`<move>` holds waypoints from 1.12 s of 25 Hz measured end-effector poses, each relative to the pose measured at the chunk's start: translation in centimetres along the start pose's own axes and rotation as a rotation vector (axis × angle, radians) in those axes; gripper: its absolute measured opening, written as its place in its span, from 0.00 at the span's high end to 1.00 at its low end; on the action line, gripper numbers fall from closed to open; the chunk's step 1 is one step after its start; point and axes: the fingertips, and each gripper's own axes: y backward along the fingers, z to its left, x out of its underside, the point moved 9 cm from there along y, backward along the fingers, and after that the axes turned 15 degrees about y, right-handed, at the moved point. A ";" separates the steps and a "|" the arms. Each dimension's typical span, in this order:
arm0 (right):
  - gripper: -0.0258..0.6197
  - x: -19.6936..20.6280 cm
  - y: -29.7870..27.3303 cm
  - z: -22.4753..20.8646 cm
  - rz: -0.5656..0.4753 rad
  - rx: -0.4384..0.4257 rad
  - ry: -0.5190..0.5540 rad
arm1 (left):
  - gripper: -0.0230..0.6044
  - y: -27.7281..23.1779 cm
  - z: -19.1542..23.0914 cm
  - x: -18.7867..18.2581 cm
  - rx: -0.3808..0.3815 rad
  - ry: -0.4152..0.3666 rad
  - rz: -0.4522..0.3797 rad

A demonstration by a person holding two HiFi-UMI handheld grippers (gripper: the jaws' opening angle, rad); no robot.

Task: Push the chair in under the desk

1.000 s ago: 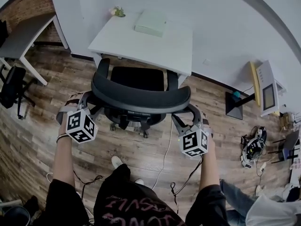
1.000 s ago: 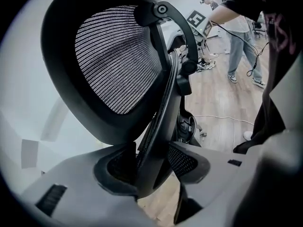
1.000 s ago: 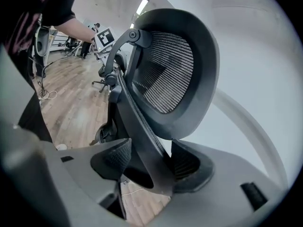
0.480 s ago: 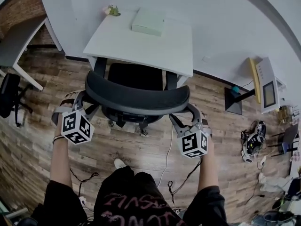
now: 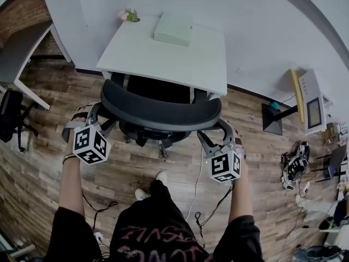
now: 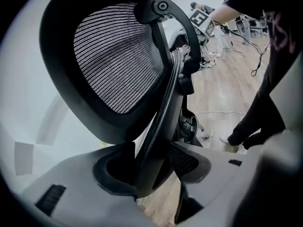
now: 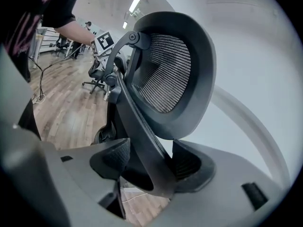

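The black mesh office chair (image 5: 161, 113) stands at the white desk (image 5: 163, 56), its seat partly under the desktop. My left gripper (image 5: 102, 113) holds the left end of the backrest and my right gripper (image 5: 216, 127) the right end. In the left gripper view the backrest's black frame strut (image 6: 161, 122) fills the gap of the left gripper (image 6: 151, 169); its jaws have just been opening a little, with the strut still between the pads. In the right gripper view the right gripper (image 7: 151, 167) grips the same kind of strut (image 7: 142, 136).
A pale green box (image 5: 173, 29) and a small plant (image 5: 130, 16) sit on the desk. Another black chair (image 5: 11, 113) and a grey table (image 5: 16, 59) stand at the left. A white device (image 5: 311, 105) and cables (image 5: 196, 173) lie on the wooden floor at the right.
The chair has rolled farther under the desk, with both grippers following on its backrest. The person's foot has stepped forward behind it.
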 end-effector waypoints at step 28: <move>0.54 4.3 -12.0 -9.2 0.049 0.052 -0.007 | 0.57 -12.9 10.7 -5.2 0.000 0.002 -0.029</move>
